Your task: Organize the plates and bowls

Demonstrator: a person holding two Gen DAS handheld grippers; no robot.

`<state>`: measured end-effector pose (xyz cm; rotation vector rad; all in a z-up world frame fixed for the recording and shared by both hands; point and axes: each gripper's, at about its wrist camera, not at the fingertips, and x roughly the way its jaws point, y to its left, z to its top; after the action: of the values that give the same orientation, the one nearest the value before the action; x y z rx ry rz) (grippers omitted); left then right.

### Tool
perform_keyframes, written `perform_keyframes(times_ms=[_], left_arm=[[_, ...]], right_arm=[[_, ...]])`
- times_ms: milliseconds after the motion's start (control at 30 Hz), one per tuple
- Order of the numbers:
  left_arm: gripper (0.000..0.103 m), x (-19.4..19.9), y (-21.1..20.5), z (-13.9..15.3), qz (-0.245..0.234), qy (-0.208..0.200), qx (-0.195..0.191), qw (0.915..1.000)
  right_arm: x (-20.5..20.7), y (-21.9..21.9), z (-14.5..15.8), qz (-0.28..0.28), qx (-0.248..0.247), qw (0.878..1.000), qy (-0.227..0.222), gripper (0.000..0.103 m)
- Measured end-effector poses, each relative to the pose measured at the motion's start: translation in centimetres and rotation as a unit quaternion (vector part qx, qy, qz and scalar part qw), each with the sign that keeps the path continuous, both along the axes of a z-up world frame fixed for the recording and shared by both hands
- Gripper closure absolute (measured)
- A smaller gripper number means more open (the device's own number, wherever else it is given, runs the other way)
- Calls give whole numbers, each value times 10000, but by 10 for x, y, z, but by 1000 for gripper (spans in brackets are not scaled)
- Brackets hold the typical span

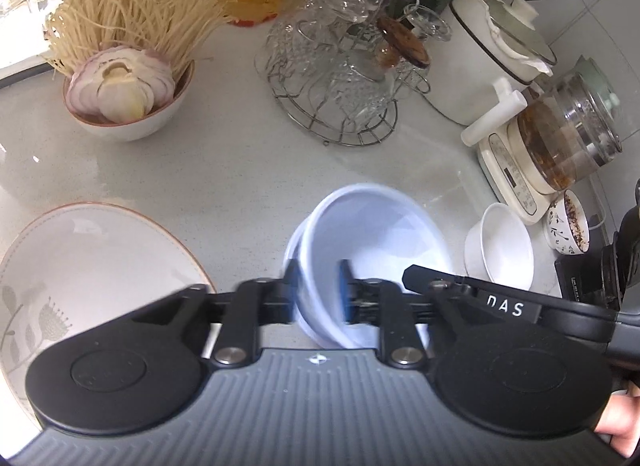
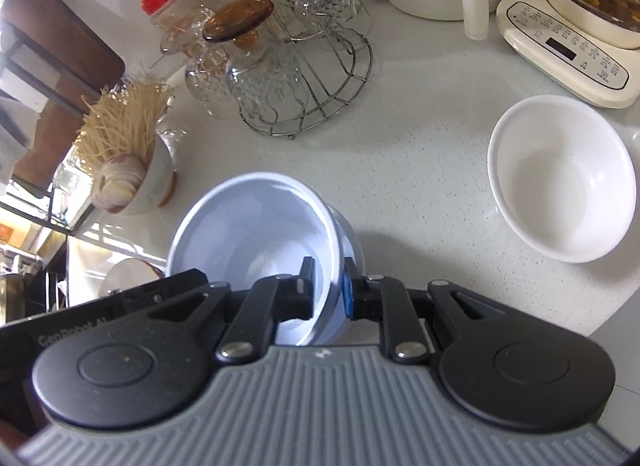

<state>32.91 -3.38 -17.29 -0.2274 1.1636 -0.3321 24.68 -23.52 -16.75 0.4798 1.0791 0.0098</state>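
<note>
Counter: pale speckled stone (image 2: 420,201), filling both views.
Left claw (image 1: 320,292): closed on the rim of the blue bowl (image 1: 376,234), one pad outside the wall, one inside; bottom centre of the left view.
Right claw (image 2: 326,290): pinching the opposite rim of the same blue bowl (image 2: 248,225), bottom centre of the right view.
Blue bowl: tilted, blurred in the left view; whether it touches the counter cannot be told.
Patterned plate (image 1: 80,266): lower left of the left view, beside the left claw.
White bowl (image 2: 560,181): right of the right view, apart from the blue bowl.
Noodle bowl (image 1: 124,105): upper left, holding noodles and sliced onion.
Glass rack (image 1: 340,77): top centre, wire stand with upturned glasses.
Kettle base (image 2: 568,49): upper right corner.
</note>
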Motion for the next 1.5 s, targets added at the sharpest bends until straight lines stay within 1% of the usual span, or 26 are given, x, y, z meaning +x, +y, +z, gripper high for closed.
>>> perform_keyframes(times_ms=[33, 67, 100, 267, 333, 400, 500, 567, 700, 767, 900, 967, 1033, 1100, 1233, 1300, 1500], left_arm=[[52, 0, 1, 2, -2, -7, 40, 10000], [50, -1, 2, 5, -15, -70, 59, 10000], [50, -3, 3, 8, -52, -160, 53, 9998], [50, -12, 9, 25, -188, -427, -53, 9989], [50, -14, 11, 33, -385, -449, -63, 9982], [50, -17, 15, 46, -484, -601, -67, 9970], [50, -22, 20, 63, -626, -792, -63, 9949], [50, -27, 22, 76, -717, -963, -66, 9927], [49, -39, 23, 102, -931, -1372, 87, 9861], [49, -43, 23, 111, -1135, -1429, 125, 9831], [49, -49, 24, 126, -1301, -1566, 5, 9791], [49, -53, 20, 132, -1417, -1659, 1, 9759], [49, -58, 16, 138, -1526, -1767, 49, 9723], [49, -61, 11, 142, -1593, -1825, 20, 9702], [48, -64, -1, 148, -1600, -1868, -57, 9693], [48, -63, -11, 151, -1596, -1891, -108, 9688], [48, -53, -50, 152, -1674, -1959, -199, 9660]], right_arm=[[-1, 0, 2, -32, -9, 10000, -37, 60], [-2, 0, 4, -53, -34, 10000, -77, 50], [-3, 1, 7, -79, -56, 9999, -127, 49], [-10, 1, 25, -185, -103, 9988, -441, 49], [-14, 2, 37, -186, -195, 9976, -639, 49], [-18, 3, 48, -228, -295, 9960, -815, 49], [-28, 5, 66, -353, -315, 9928, -1101, 49], [-36, 8, 81, -363, -409, 9901, -1295, 49], [-53, 11, 107, -502, -487, 9827, -1713, 49], [-59, 12, 115, -600, -524, 9801, -1817, 49], [-76, 13, 130, -786, -729, 9736, -2013, 49], [-84, 13, 135, -876, -834, 9709, -2066, 49], [-92, 12, 139, -954, -840, 9691, -2116, 49], [-98, 9, 141, -1028, -850, 9676, -2146, 49], [-107, 2, 143, -1132, -925, 9634, -2247, 49], [-110, -5, 143, -1254, -1014, 9592, -2321, 49], [-112, -39, 145, -1416, -1135, 9546, -2363, 49]])
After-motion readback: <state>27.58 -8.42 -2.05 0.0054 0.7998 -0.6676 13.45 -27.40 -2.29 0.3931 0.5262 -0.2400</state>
